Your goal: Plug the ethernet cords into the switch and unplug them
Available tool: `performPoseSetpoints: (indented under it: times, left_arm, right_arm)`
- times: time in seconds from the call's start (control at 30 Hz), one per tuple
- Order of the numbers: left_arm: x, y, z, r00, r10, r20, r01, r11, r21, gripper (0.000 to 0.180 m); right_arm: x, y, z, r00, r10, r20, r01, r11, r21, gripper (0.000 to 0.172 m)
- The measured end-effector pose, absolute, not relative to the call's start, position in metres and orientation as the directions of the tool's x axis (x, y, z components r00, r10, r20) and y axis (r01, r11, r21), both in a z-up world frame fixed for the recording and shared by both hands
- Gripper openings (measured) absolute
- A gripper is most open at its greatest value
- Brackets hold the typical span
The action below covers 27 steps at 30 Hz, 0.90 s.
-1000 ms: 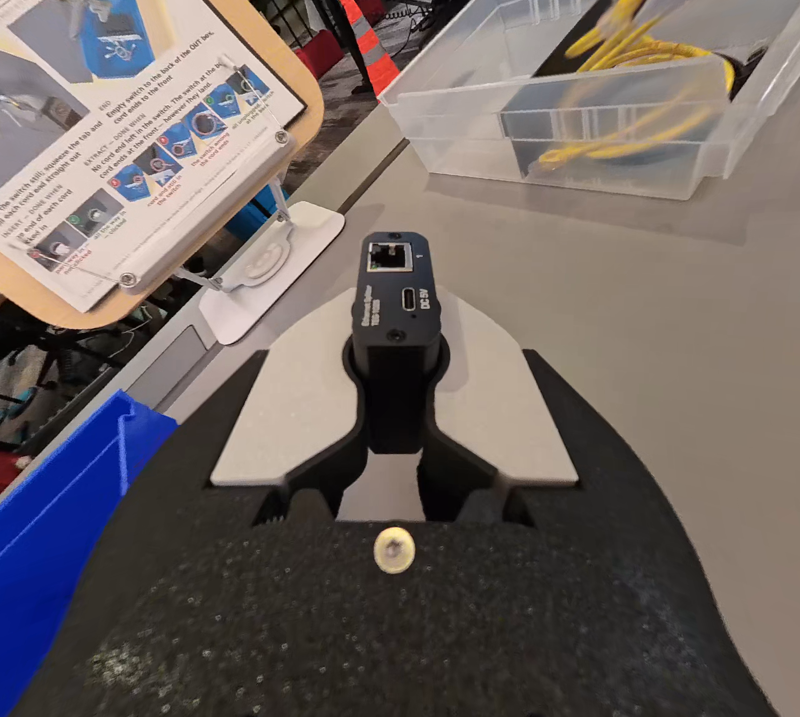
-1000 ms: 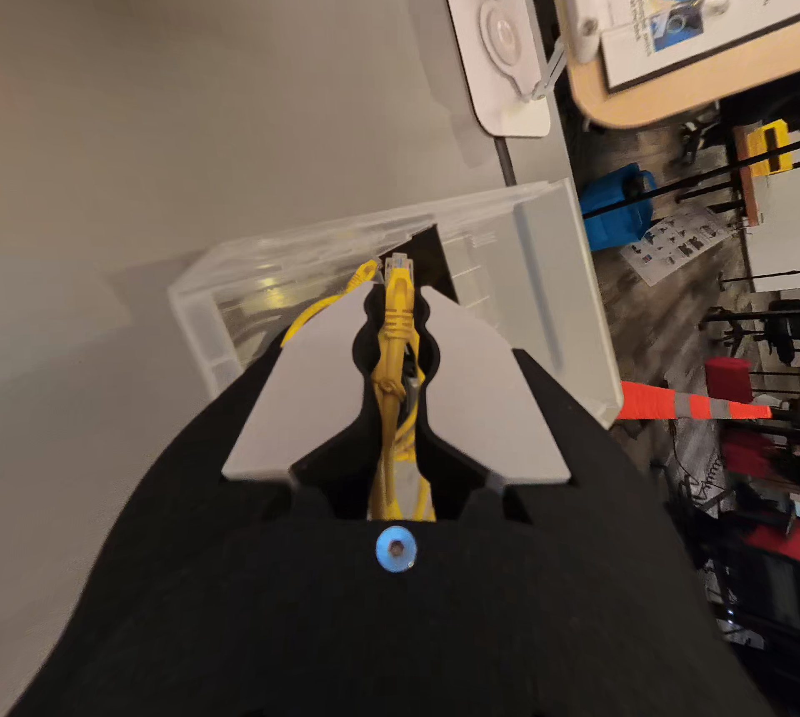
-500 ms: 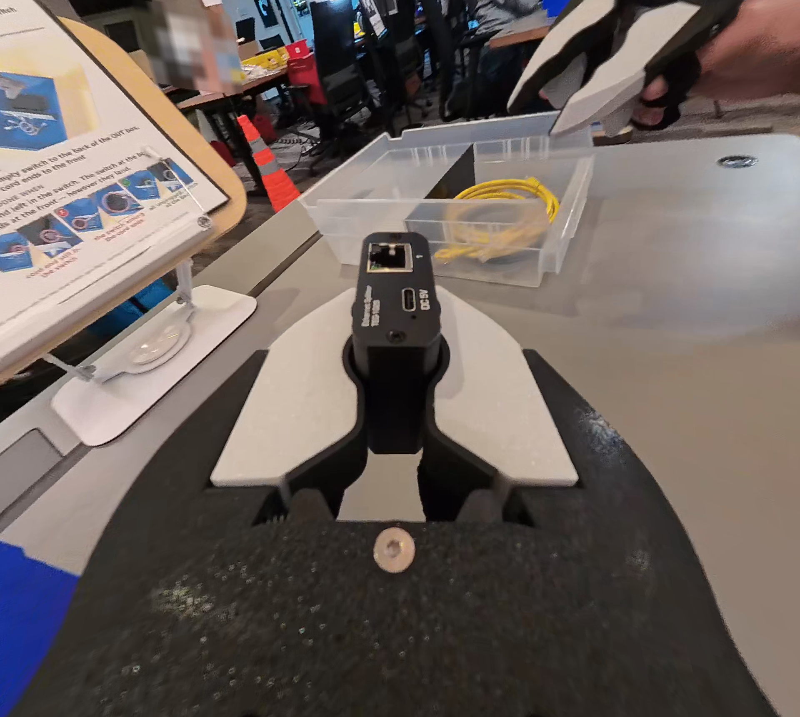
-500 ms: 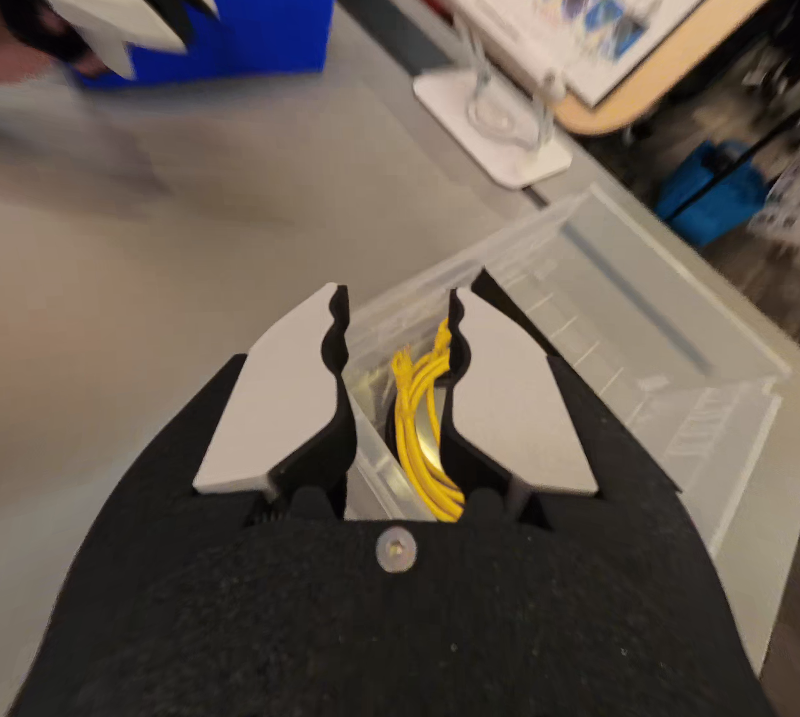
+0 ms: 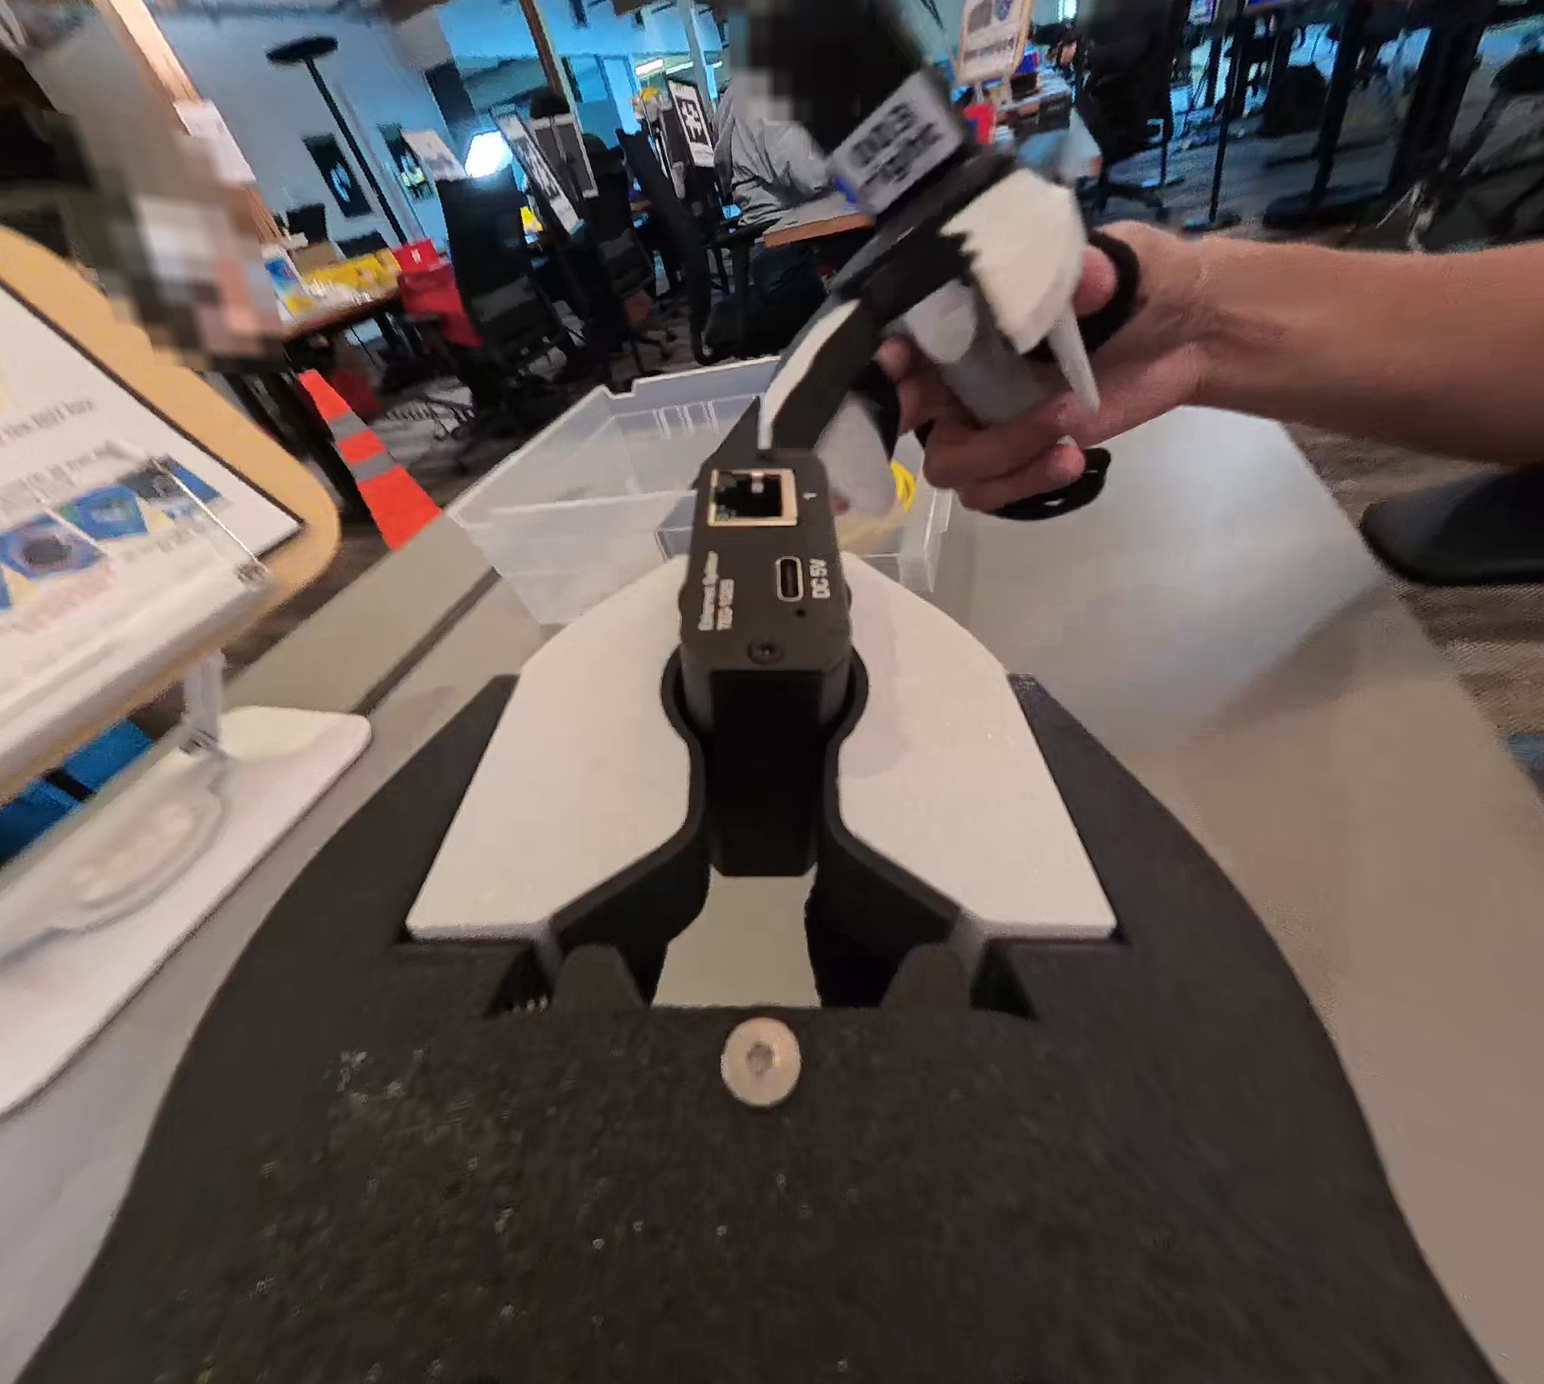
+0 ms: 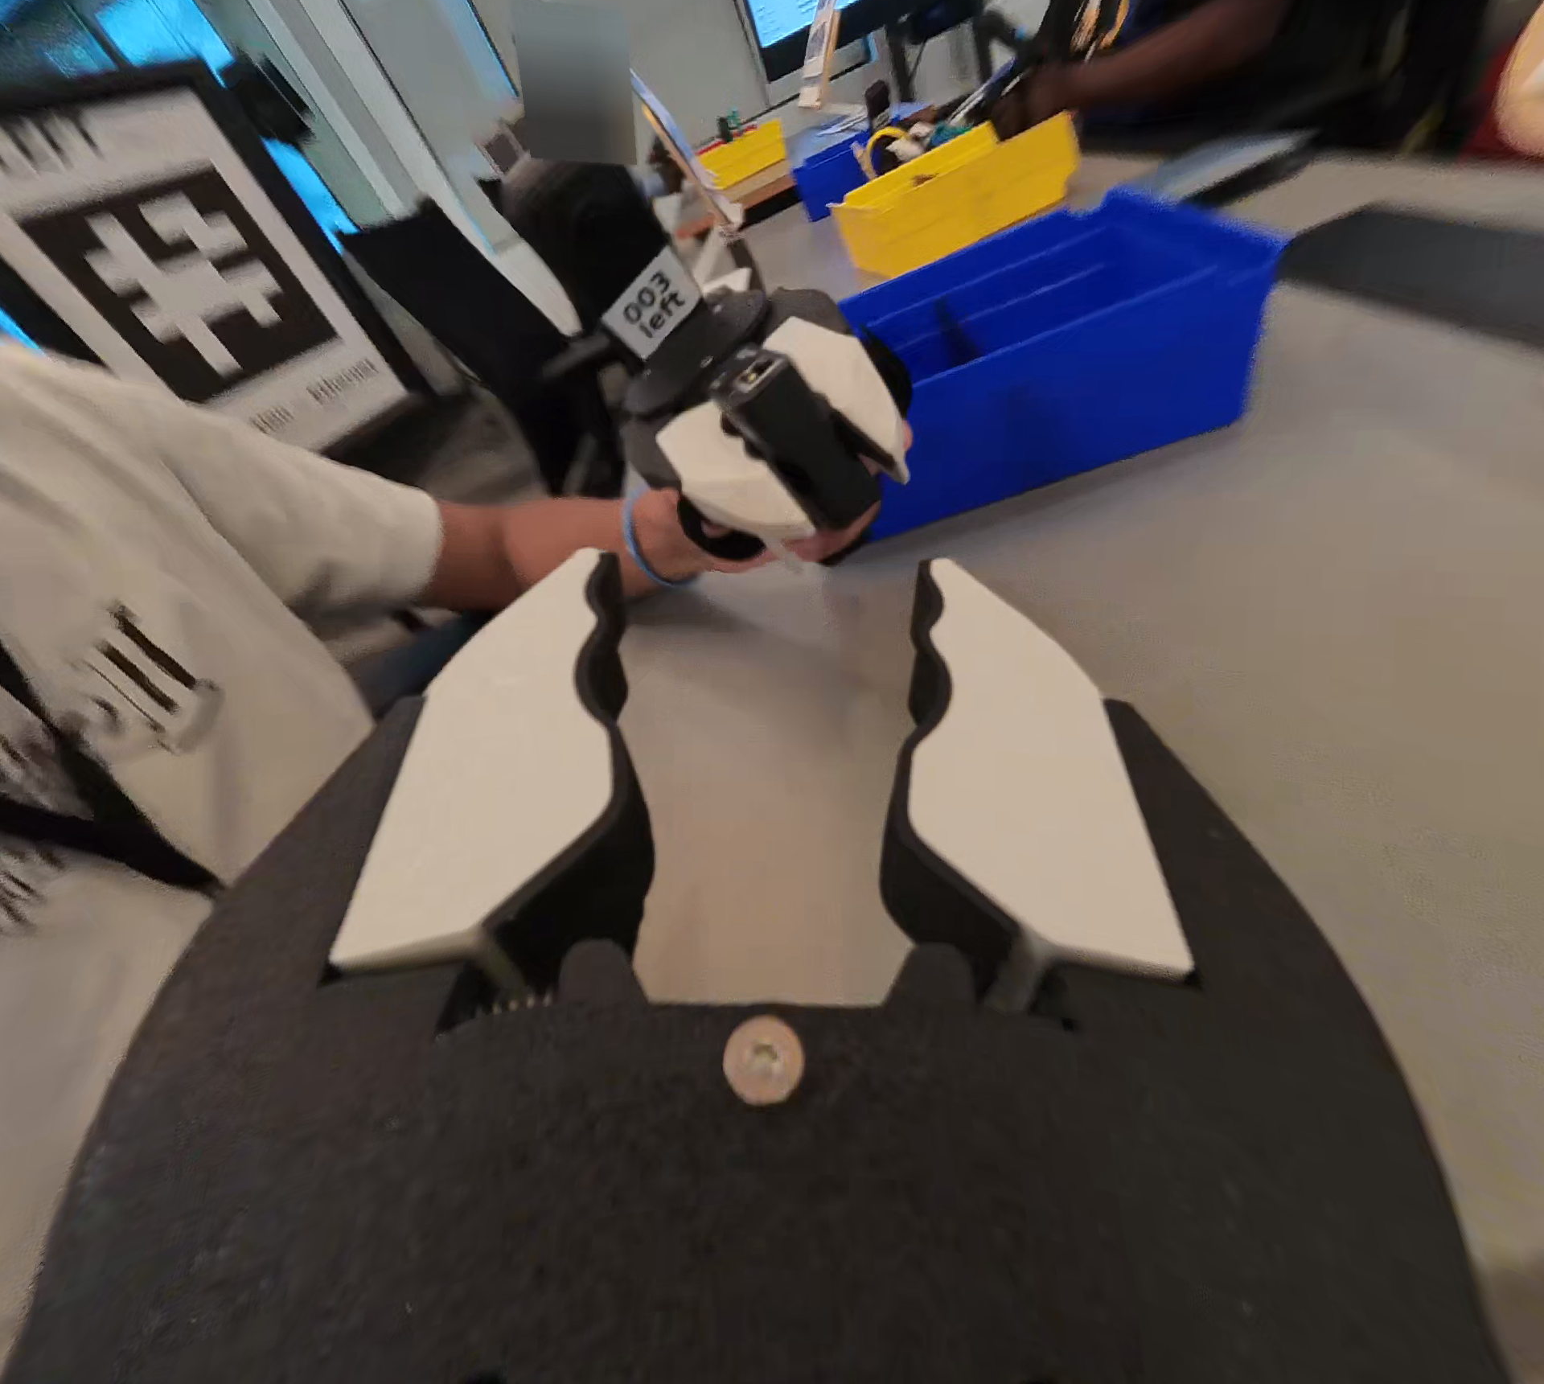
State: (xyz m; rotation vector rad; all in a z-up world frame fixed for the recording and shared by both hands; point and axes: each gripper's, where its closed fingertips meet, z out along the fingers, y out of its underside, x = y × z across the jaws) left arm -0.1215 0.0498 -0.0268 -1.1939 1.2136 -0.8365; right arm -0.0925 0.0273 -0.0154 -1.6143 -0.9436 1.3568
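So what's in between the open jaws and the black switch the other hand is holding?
Just bare grey table, seen in the right wrist view. Nothing sits between the right gripper and the switch.

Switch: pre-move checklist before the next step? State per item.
1. Switch clamped in left gripper, both pads against its sides: ok.
2. Ethernet port on its front face empty, unobstructed: ok.
3. Right gripper open, nothing between its fingers: ok.
4. Yellow cord lying in the clear bin, not in any gripper: ok.
5. Cord ends reachable in the bin: cannot tell, mostly hidden behind the right gripper.
6. Blue bin clear of both grippers: ok.
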Motion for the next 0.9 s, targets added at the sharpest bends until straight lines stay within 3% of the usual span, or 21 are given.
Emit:
performPoseSetpoints:
  times: [0.13,0.23,0.47,0.6,0.8,0.83,0.9]
  left_arm:
    - [-0.118,0.042,-0.025,0.190,-0.866,-0.462,-0.135,0.443,-0.887,0.025]
    - [-0.114,0.040,-0.037,0.164,-0.807,-0.567,-0.221,0.530,-0.819,0.026]
    - [-0.110,0.044,-0.051,0.149,-0.757,-0.636,-0.305,0.577,-0.758,0.026]
    - [-0.108,0.046,-0.055,0.151,-0.746,-0.649,-0.318,0.585,-0.746,0.025]
    - [-0.105,0.048,-0.057,0.176,-0.735,-0.655,-0.332,0.582,-0.742,0.026]
    - [-0.104,0.049,-0.056,0.193,-0.743,-0.641,-0.325,0.569,-0.756,0.027]
    - [-0.105,0.051,-0.051,0.253,-0.757,-0.603,-0.305,0.529,-0.792,0.050]
  right_arm:
    - [-0.136,0.031,-0.031,-0.002,0.718,-0.696,0.064,-0.694,-0.717,0.077]
    - [-0.156,0.025,-0.035,-0.099,0.632,-0.769,0.090,-0.764,-0.639,0.084]
    - [-0.169,0.020,-0.040,-0.118,0.619,-0.777,0.065,-0.776,-0.628,0.085]
    - [-0.166,0.025,-0.048,-0.116,0.618,-0.778,0.031,-0.781,-0.624,0.066]
    - [-0.162,0.026,-0.053,-0.099,0.645,-0.758,0.038,-0.758,-0.651,0.065]
    - [-0.161,0.026,-0.052,-0.094,0.651,-0.754,0.044,-0.753,-0.656,0.065]
    - [-0.154,0.030,-0.048,-0.071,0.668,-0.741,0.037,-0.741,-0.671,0.065]
